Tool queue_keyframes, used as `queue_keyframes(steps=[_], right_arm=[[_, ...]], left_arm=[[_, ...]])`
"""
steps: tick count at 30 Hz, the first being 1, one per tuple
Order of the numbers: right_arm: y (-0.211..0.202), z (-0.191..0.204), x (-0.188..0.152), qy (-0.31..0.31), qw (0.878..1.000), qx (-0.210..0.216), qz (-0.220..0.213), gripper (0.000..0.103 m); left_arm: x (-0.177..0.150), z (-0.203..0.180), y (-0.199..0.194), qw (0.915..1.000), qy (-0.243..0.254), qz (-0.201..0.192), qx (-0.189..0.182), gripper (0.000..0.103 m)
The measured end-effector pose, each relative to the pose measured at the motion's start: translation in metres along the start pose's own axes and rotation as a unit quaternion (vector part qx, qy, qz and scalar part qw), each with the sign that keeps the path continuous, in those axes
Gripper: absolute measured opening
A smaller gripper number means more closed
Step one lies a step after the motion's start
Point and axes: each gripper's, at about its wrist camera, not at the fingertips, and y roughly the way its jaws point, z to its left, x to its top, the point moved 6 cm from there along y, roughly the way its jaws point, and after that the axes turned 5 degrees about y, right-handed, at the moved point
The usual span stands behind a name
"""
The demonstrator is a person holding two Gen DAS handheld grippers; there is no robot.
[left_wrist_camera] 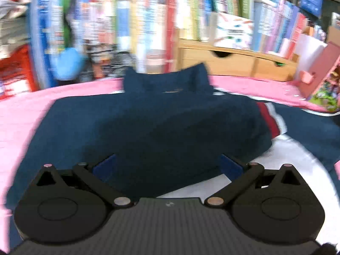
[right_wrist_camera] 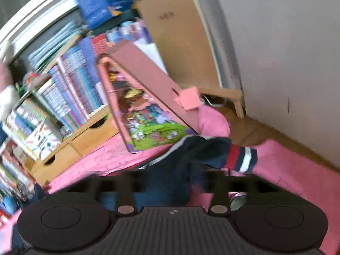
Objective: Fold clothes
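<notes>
Left hand-held gripper (left_wrist_camera: pixel 167 165), jaws spread wide, is held over a navy garment (left_wrist_camera: pixel 148 123) lying partly folded on pink bedding (left_wrist_camera: pixel 25 114); right hand-held gripper's (right_wrist_camera: pixel 170 182) state cannot be told; a sleeve (right_wrist_camera: pixel 240 157) is seen trailing out.

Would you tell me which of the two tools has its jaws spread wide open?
The left tool, hovering over the navy garment: its blue fingers stand far apart. The right tool's jaws are too motion-blurred to judge.
</notes>
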Motion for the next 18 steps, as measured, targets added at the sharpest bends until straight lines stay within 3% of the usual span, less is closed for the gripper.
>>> queue_keyframes(steps=[1,5,8,11,13,14,16,18], right_arm=[[0.003,-0.004,-0.001,0.005,1.0,-0.005,0.0,0.102],[0.018,-0.021,-0.003,0.025,0.999,-0.025,0.001,0.102],[0.033,-0.029,-0.003,0.043,0.999,-0.028,0.003,0.102],[0.048,-0.037,-0.003,0.06,0.998,-0.031,0.005,0.1],[0.058,-0.041,-0.003,0.071,0.997,-0.03,0.007,0.083],[0.062,-0.041,-0.004,0.075,0.997,-0.022,0.006,0.064],[0.068,-0.038,-0.005,0.08,0.997,-0.02,0.006,0.042],[0.057,-0.008,-0.016,0.041,0.999,-0.004,-0.013,0.013]], left_arm=[[-0.006,0.011,-0.003,0.9998,0.004,0.001,0.021,0.103],[-0.025,0.047,-0.002,0.9962,-0.001,0.029,0.083,0.103],[-0.032,0.061,0.001,0.9967,-0.041,0.022,0.067,0.103],[-0.032,0.056,0.0,0.9971,-0.028,0.011,0.071,0.103],[-0.032,0.056,0.0,0.9972,-0.032,0.011,0.067,0.103],[-0.032,0.056,0.0,0.9972,-0.033,0.011,0.066,0.103],[-0.032,0.056,0.0,0.9972,-0.032,0.011,0.067,0.103],[-0.033,0.057,0.0,0.9972,-0.032,0.011,0.067,0.103]])
